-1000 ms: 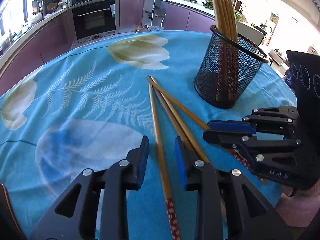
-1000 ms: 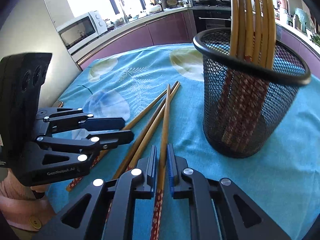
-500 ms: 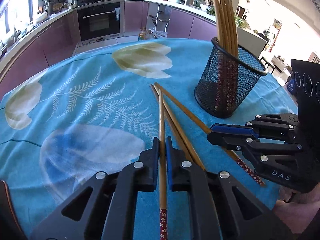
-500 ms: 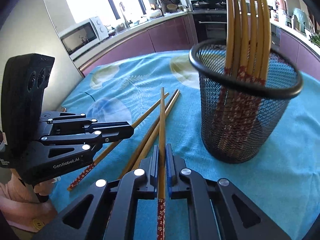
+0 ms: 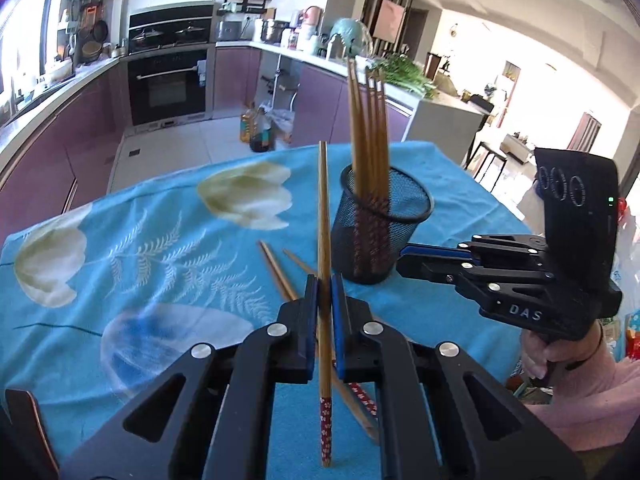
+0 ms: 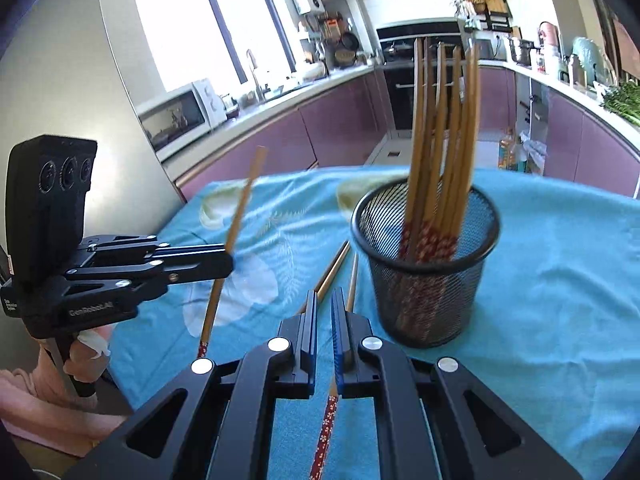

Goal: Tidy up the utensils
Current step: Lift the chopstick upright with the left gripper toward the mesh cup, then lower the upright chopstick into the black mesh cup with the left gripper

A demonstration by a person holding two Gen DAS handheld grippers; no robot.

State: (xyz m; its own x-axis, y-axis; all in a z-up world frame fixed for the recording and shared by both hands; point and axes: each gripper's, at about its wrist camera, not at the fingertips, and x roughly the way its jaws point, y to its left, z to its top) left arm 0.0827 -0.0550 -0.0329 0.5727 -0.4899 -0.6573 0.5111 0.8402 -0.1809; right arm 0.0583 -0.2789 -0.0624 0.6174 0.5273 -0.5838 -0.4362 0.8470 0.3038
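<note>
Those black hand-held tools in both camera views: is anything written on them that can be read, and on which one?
"DAS": white letters on the side of the right tool, seen from the left wrist.
"GenRobot.AI": side of the left tool, seen from the right wrist.
A small white label at the rear of the left tool: too small to read.

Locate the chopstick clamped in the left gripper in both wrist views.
Left wrist: chopstick at dead centre, rising from the shut left gripper, patterned end at the bottom.
Right wrist: chopstick at left, slanted, pinched near mid-length.
Shared landmark: black mesh cup, right of it in both.
</note>
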